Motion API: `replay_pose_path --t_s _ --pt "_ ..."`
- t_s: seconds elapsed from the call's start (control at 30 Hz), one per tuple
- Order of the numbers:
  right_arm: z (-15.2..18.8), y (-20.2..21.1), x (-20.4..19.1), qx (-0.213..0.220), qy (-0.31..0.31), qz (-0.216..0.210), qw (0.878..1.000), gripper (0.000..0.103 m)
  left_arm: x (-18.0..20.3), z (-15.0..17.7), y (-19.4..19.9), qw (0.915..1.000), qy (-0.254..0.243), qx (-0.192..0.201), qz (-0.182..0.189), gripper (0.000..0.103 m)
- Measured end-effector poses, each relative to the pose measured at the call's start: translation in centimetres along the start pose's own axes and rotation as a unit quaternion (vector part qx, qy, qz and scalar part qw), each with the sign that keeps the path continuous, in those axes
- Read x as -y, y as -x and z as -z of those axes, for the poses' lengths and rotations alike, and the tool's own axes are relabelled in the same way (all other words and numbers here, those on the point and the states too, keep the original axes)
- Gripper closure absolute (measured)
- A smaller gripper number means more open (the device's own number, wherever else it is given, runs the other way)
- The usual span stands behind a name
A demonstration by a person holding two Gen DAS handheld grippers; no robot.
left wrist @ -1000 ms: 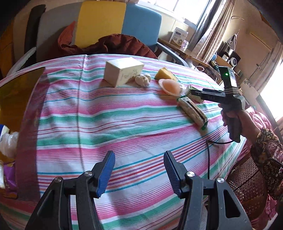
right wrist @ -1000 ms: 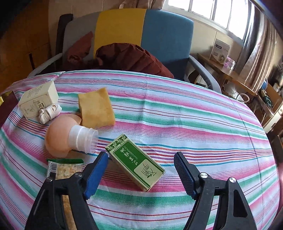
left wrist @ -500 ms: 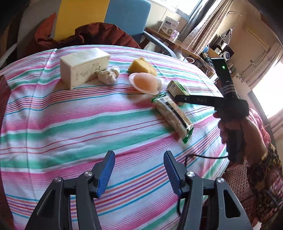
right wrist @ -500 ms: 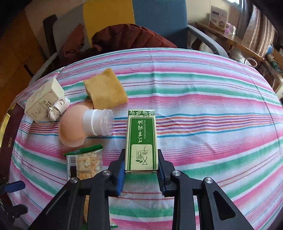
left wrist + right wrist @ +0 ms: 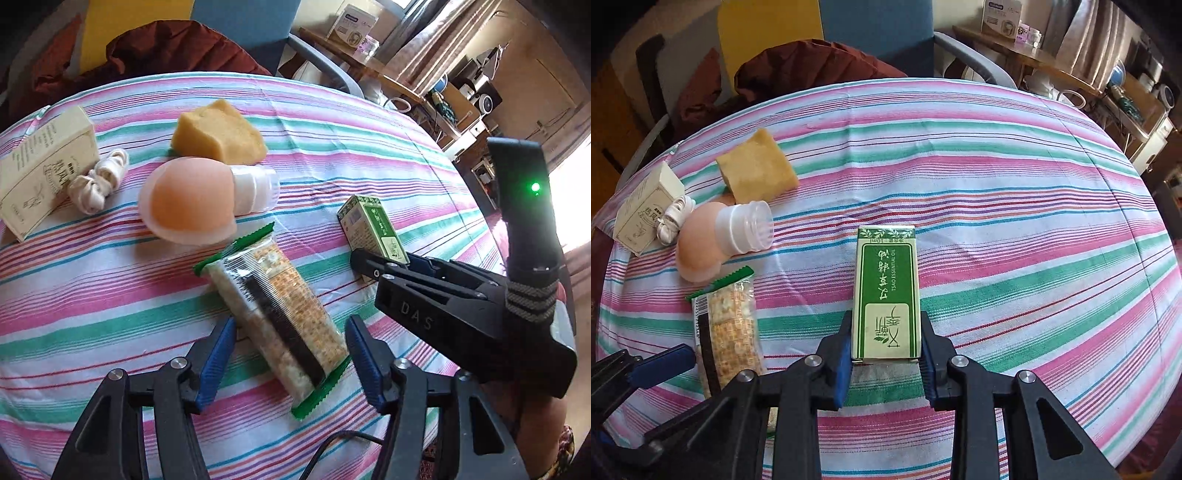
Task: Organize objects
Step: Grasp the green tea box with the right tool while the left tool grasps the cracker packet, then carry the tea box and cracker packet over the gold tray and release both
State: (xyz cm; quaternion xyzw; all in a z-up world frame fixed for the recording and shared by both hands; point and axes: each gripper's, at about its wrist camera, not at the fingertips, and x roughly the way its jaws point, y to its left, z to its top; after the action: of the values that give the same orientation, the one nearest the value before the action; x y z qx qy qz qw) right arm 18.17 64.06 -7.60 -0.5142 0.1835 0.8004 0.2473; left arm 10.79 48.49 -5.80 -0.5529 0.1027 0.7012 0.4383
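Observation:
My right gripper point(image 5: 885, 352) is shut on the near end of a green essential-oil box point(image 5: 886, 291), which lies along the fingers on the striped tablecloth; the box also shows in the left wrist view point(image 5: 371, 229), with the right gripper point(image 5: 384, 264) on it. My left gripper point(image 5: 290, 360) is open, its blue pads on either side of the near end of a cracker packet point(image 5: 280, 314) with green ends; the packet also shows in the right wrist view point(image 5: 729, 328).
On the striped table point(image 5: 1015, 206) lie a peach silicone bottle with a white cap point(image 5: 199, 201), a yellow sponge point(image 5: 218, 133), a cream box point(image 5: 40, 166) and a white cord bundle point(image 5: 98, 181). A chair with dark red cloth point(image 5: 812, 66) stands behind.
My right gripper closed on the green box and holds it. My left gripper moved forward and right, and its open fingers now flank the cracker packet.

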Motion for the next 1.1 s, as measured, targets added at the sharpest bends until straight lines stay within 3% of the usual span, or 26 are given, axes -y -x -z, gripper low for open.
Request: replay_pose_path --t_s 0.1,0.23,0.3,0.37,0.53,0.67,0.8,1.1 --pt "-0.4 -0.1 1.3 0.000 -0.023 -0.003 1.000 0.072 0.3 -0.2 -0.9 0.9997 -0.011 0.003 -0.021 0.040" --pt "-0.6 0.0 1.9 0.001 -0.028 -0.012 1.000 0.072 1.4 0.6 -1.0 0.9948 -0.081 0.029 -0.053 0.040" --pt "-0.7 0.0 1.7 0.004 -0.024 -0.012 1.000 0.070 1.3 1.5 -0.7 0.9914 -0.110 0.041 -0.058 0.044" --pt "-0.5 0.2 1.7 0.006 -0.025 -0.023 0.999 0.059 0.9 2.3 -0.2 0.9885 -0.129 0.052 -0.060 0.054" --pt "-0.8 0.0 0.1 0.018 -0.007 -0.001 1.000 0.056 -1.6 3.8 1.8 0.9875 -0.129 0.069 -0.059 0.060" --pt "-0.6 -0.2 -0.1 0.024 0.000 0.020 1.000 0.072 -3.6 4.8 3.2 0.9871 -0.123 0.080 -0.064 0.060" --pt "-0.4 0.1 -0.1 0.029 -0.004 0.021 0.999 0.072 -5.3 5.9 4.3 0.9870 -0.118 0.086 -0.067 0.060" --pt "0.9 2.8 -2.1 0.063 -0.035 -0.053 0.996 0.072 -7.6 7.1 5.5 0.9897 -0.096 0.091 -0.054 0.060"
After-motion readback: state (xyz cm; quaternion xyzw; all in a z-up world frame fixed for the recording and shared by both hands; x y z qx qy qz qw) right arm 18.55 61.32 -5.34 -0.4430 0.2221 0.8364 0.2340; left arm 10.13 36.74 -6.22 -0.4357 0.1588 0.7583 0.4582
